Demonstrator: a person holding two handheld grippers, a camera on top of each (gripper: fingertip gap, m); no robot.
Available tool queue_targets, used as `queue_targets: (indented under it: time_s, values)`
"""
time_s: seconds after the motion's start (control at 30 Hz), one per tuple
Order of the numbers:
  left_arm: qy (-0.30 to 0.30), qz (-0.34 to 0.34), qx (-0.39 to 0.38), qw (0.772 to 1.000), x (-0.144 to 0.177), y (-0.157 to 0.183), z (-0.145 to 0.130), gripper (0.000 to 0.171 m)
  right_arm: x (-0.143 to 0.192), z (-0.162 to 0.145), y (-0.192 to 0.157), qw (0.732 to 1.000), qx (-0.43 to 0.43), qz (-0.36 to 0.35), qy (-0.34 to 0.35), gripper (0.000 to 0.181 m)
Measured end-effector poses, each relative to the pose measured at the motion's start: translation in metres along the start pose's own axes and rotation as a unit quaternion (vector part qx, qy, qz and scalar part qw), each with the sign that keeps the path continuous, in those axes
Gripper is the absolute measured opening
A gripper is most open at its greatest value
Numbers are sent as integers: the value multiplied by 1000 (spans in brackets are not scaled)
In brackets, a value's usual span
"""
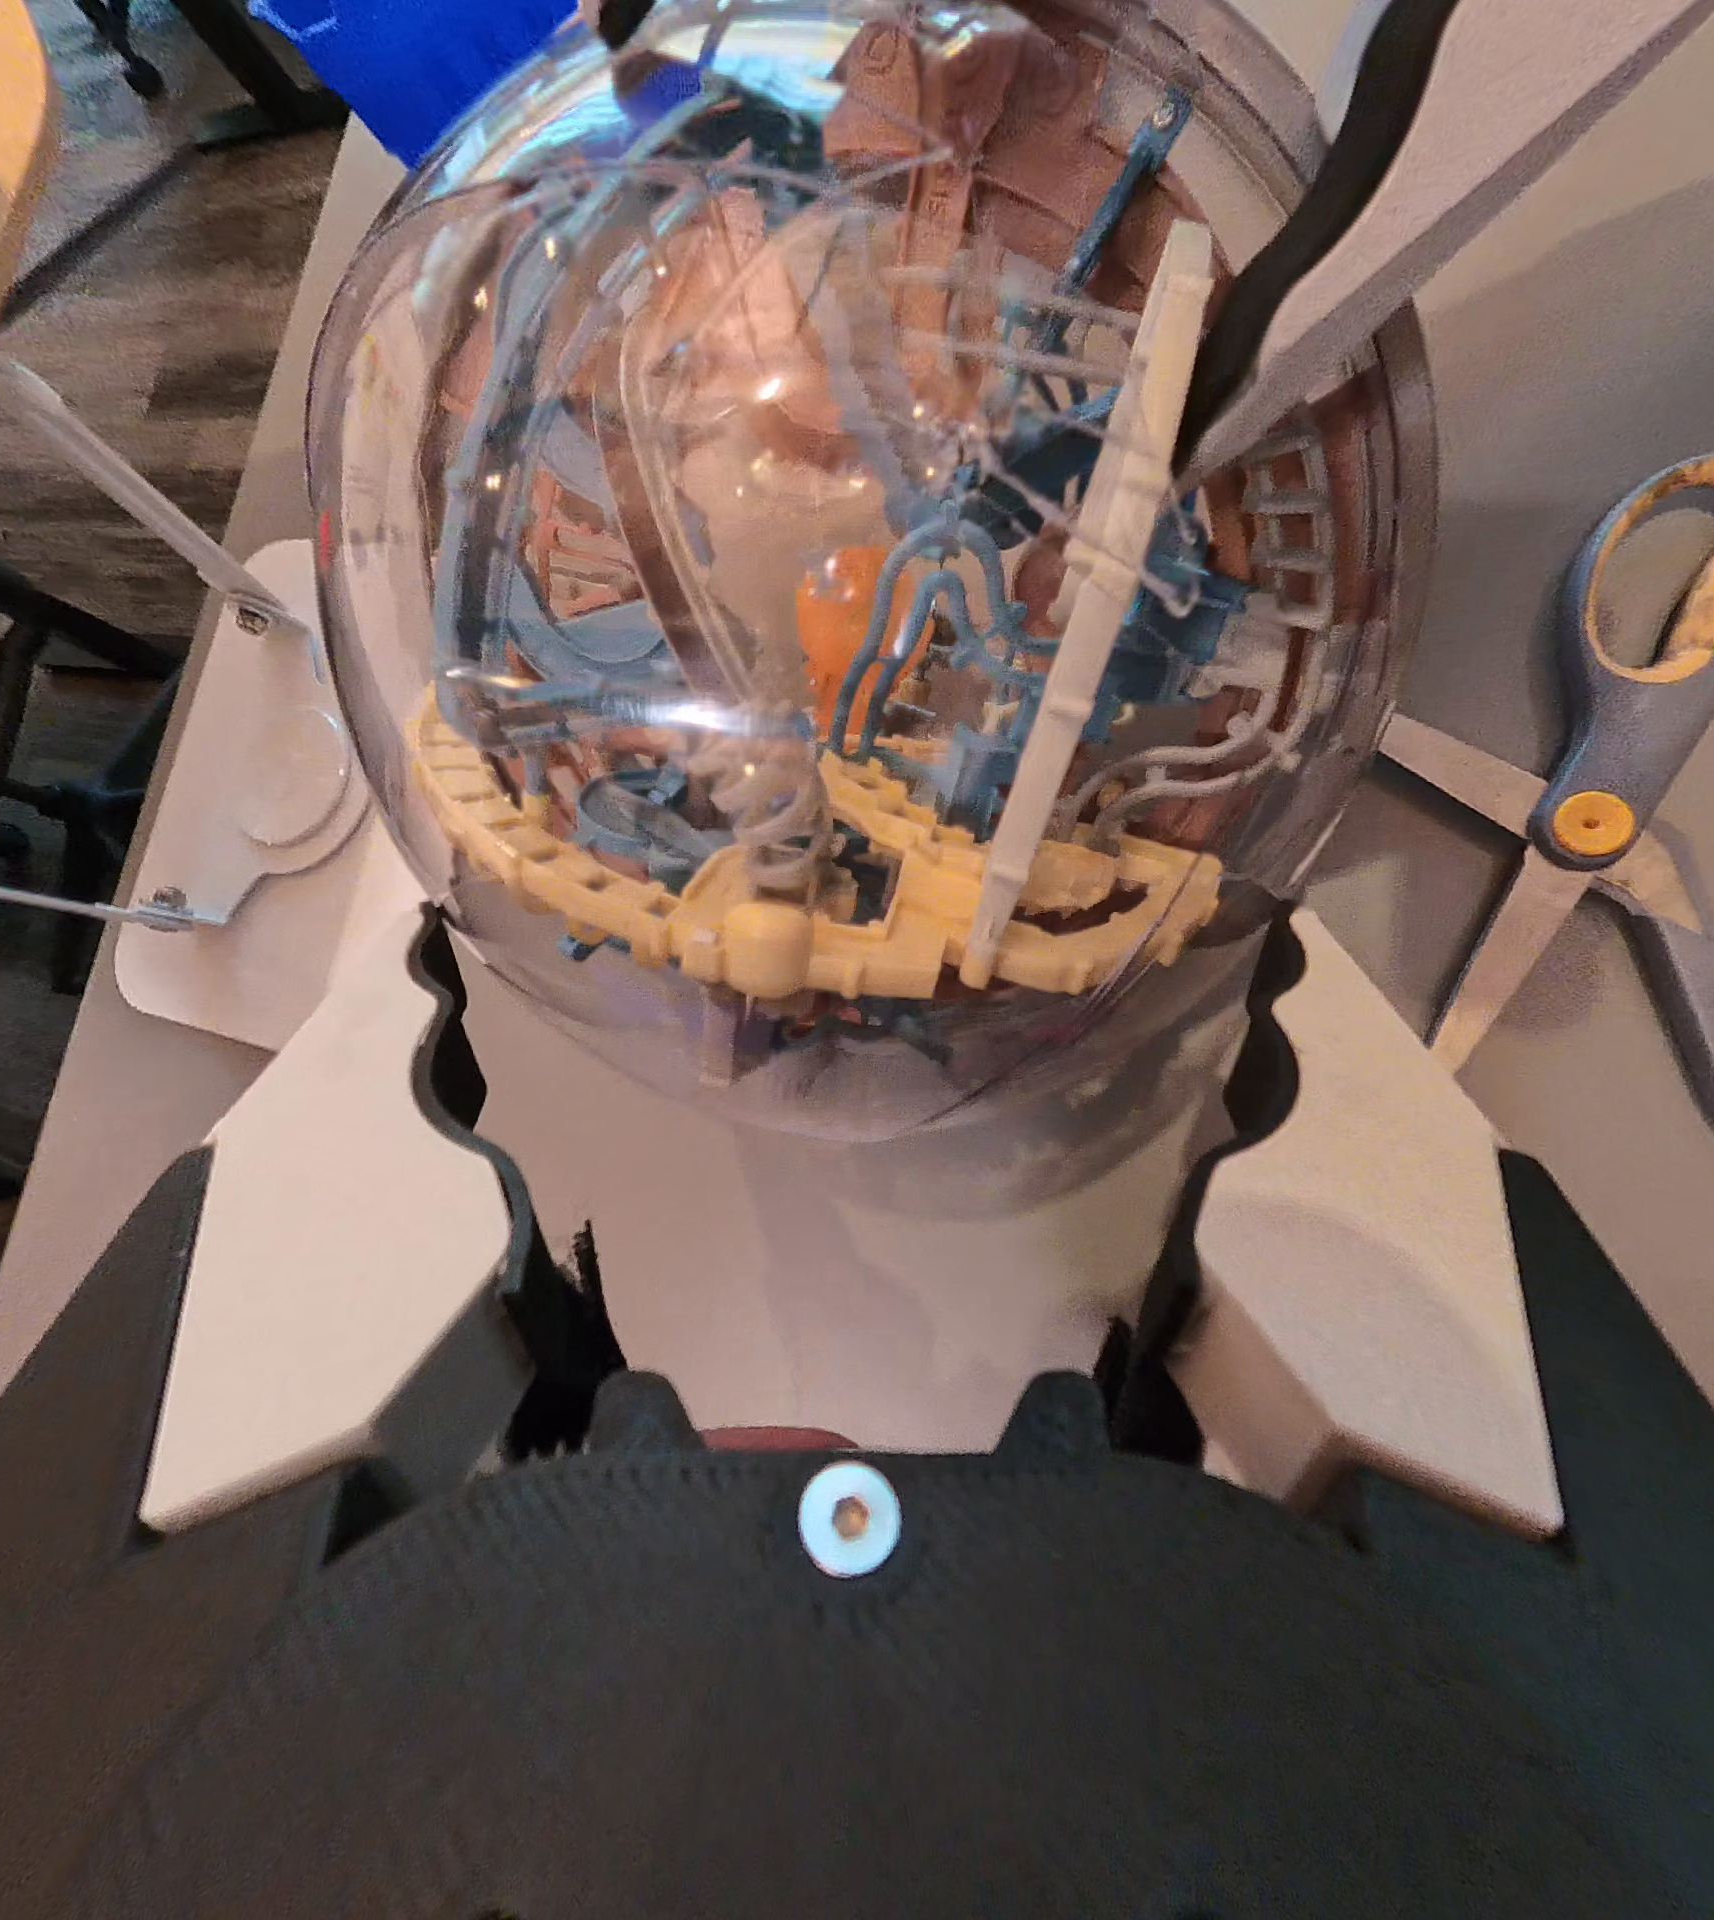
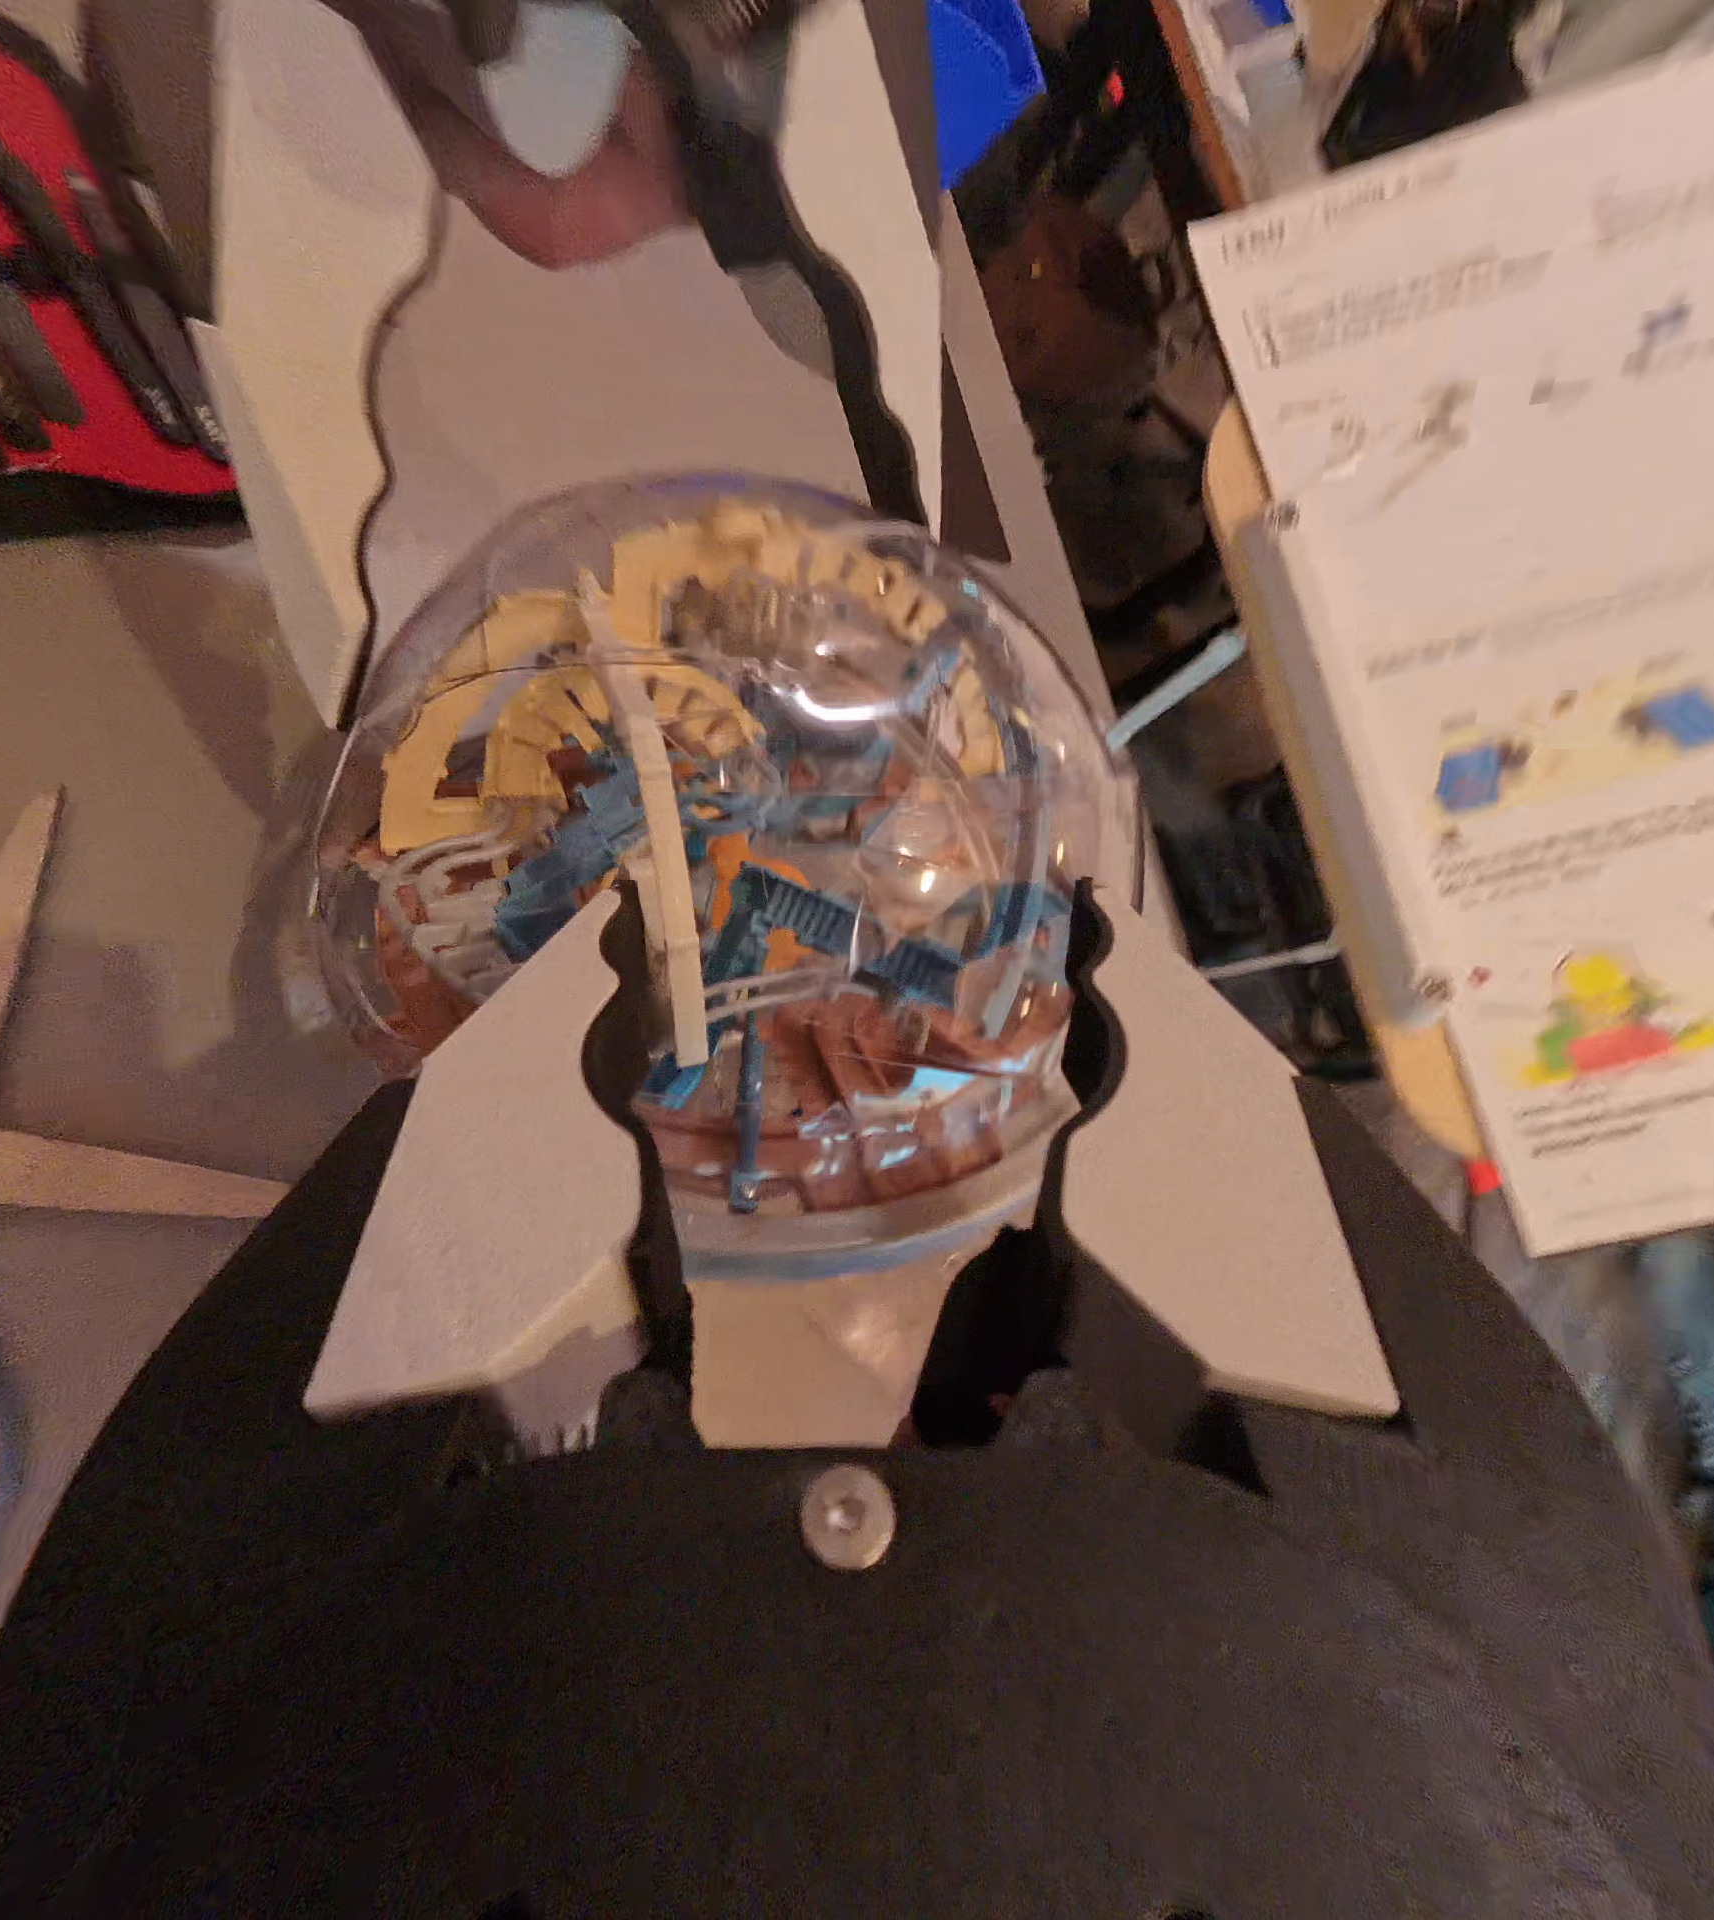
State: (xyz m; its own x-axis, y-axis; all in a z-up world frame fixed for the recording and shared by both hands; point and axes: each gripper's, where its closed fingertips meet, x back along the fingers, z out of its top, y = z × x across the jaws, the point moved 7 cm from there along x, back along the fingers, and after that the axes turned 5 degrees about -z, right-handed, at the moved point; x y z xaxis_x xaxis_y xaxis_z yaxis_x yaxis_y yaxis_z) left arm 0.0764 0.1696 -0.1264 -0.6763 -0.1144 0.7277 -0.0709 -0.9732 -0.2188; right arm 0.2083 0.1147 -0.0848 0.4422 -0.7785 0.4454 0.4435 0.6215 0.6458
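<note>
Clear plastic forms the maze ball [image 1: 863,623] we see between both tools, with cream, blue and brown tracks inside. The left gripper [image 1: 858,935] has its fingers spread wide and pressed against the ball's lower sides, clamped on it. The right gripper [image 2: 848,914] grips the opposite side of the ball the same way. Grey-and-yellow scissors [image 1: 1611,748] lie open on the pale table [image 1: 1611,1299] just beside the ball.

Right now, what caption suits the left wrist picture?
Tongs cradle a clear maze ball; scissors lie beside it.
</note>
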Motion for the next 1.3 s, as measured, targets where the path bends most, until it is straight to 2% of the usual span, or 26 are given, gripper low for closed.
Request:
queue_targets:
  time_s: [0.13, 0.2, 0.27, 0.37, 0.47, 0.6, 0.73, 0.93, 0.97, 1.07, 1.17, 1.23, 1.3]
  values:
    - [18, -17, 1, 1000, -3, -1, 5, 139, 3, 17, -7, 994, 98, 1, 41, 65]
    - [18, -18, -2, 1000, -3, -2, 7, 138, 3, 20, -6, 991, 129, -4, 34, 61]
    - [20, -18, -3, 1000, -1, -4, 9, 136, 0, 21, -3, 989, 144, 10, 25, 58]
    - [14, -15, -12, 1000, -3, -6, 10, 136, -3, 23, -3, 987, 155, 47, 13, 38]
    - [7, -16, -21, 1000, -4, -5, 12, 137, -7, 26, -4, 986, 140, 89, 23, 28]
    - [6, -20, -18, 1000, -6, -7, 10, 138, -12, 28, -6, 983, 162, 84, 20, 24]
    - [-4, -22, -27, 999, -9, -8, 10, 141, -13, 30, -10, 980, 186, 73, 20, 12]
    - [28, -41, -25, 998, -4, -7, 17, 139, -11, 28, 1, 989, 117, 85, 32, 10]
    - [42, -40, -22, 998, 0, -6, 19, 136, -10, 26, 4, 991, 98, 85, 38, 0]
    - [72, -10, -21, 997, 14, -6, 24, 132, -7, 17, 15, 995, 41, 77, 51, 0]
    - [99, 40, -30, 994, 32, 3, 30, 122, -3, 8, 20, 996, -23, 62, 66, 0]
    - [113, 65, -53, 990, 42, 19, 36, 107, -1, 2, 21, 994, -65, 51, 74, 0]
    - [102, 52, -61, 992, 46, 38, 37, 101, 3, -4, 22, 990, -101, 52, 83, 0]
